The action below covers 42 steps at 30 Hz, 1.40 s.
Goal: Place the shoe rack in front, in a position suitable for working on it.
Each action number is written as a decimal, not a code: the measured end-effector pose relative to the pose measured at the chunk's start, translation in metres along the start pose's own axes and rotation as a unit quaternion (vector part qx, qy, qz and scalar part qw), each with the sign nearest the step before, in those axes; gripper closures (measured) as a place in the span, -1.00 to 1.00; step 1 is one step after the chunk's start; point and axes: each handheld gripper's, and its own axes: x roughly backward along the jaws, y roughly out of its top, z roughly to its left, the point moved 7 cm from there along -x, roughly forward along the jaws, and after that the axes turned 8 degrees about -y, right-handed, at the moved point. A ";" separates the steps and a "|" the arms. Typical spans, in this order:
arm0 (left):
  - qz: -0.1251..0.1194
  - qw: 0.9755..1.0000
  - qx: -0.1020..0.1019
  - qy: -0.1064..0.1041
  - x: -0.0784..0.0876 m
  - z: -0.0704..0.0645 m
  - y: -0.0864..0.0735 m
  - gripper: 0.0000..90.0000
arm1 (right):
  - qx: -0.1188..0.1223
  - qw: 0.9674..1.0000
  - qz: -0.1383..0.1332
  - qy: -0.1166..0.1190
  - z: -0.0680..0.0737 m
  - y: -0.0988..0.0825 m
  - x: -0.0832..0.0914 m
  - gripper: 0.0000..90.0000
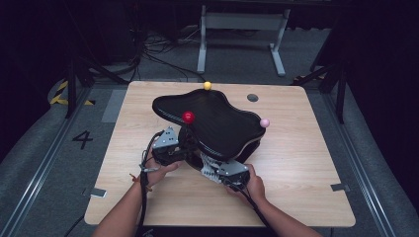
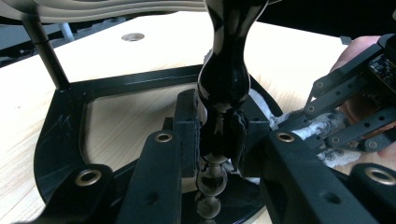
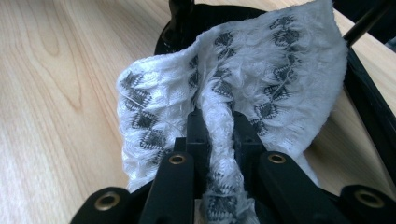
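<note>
A black stand carries a wavy glossy top plate (image 1: 217,118) with a red ball (image 1: 188,117), a yellow ball (image 1: 207,85) and a pink ball (image 1: 265,122) at its edges. My left gripper (image 1: 182,147) (image 2: 217,135) is shut on the stand's glossy turned post (image 2: 224,84), low down, just above the flat base frame (image 2: 60,130). My right gripper (image 1: 210,163) (image 3: 219,128) is shut on a white cloth with dark diamond marks (image 3: 261,70) (image 2: 322,126). The cloth lies bunched against the base frame (image 3: 373,107), close beside the post.
The stand sits mid-table on a light wooden tabletop (image 1: 306,158) with a round hole (image 1: 252,97) near the far edge. A thin black rod (image 2: 44,51) props the top plate. A white frame (image 1: 242,34) and cables stand on the floor beyond the table.
</note>
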 end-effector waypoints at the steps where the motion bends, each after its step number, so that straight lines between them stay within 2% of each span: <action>1: 0.000 1.000 0.000 0.000 0.000 0.000 0.000 0.66 | 0.000 1.000 0.001 -0.001 0.000 0.000 0.000 0.80; 2: 0.002 1.000 0.000 0.001 0.000 0.000 0.000 0.66 | 0.009 1.000 -0.006 -0.001 0.000 0.002 -0.002 0.80; 5: 0.002 1.000 0.001 0.001 0.000 0.000 0.000 0.66 | -0.003 1.000 -0.006 -0.003 0.000 0.005 -0.006 0.80; 12: 0.001 1.000 0.001 -0.002 0.000 0.001 0.000 0.66 | 0.002 1.000 -0.011 -0.017 0.008 0.018 -0.016 0.80; 16: 0.000 1.000 0.001 -0.002 0.000 0.001 0.000 0.66 | -0.005 1.000 -0.019 -0.016 0.015 0.024 -0.020 0.80; 17: 0.001 1.000 0.002 -0.003 0.000 0.001 0.000 0.66 | 0.002 1.000 -0.019 -0.017 0.015 0.025 -0.021 0.79; 18: 0.001 1.000 0.002 -0.003 0.000 0.001 0.000 0.66 | -0.005 1.000 -0.019 -0.013 0.018 0.028 -0.022 0.79; 24: 0.001 1.000 0.002 -0.004 0.000 0.001 0.000 0.66 | 0.002 1.000 -0.027 -0.008 0.029 0.036 -0.027 0.79; 31: -0.002 1.000 0.003 -0.009 0.000 0.001 0.000 0.66 | 0.007 1.000 -0.023 0.014 0.028 0.032 -0.023 0.79; 35: 0.000 1.000 0.003 -0.013 0.000 0.002 0.000 0.66 | 0.020 0.999 -0.017 0.022 0.025 0.024 -0.014 0.78; 38: 0.002 1.000 0.004 -0.016 0.001 0.002 -0.001 0.66 | 0.011 0.999 -0.011 0.033 0.020 0.018 -0.008 0.78; 42: 0.002 1.000 0.004 -0.016 0.001 0.002 -0.001 0.66 | 0.008 0.999 -0.001 0.035 0.015 0.009 0.000 0.78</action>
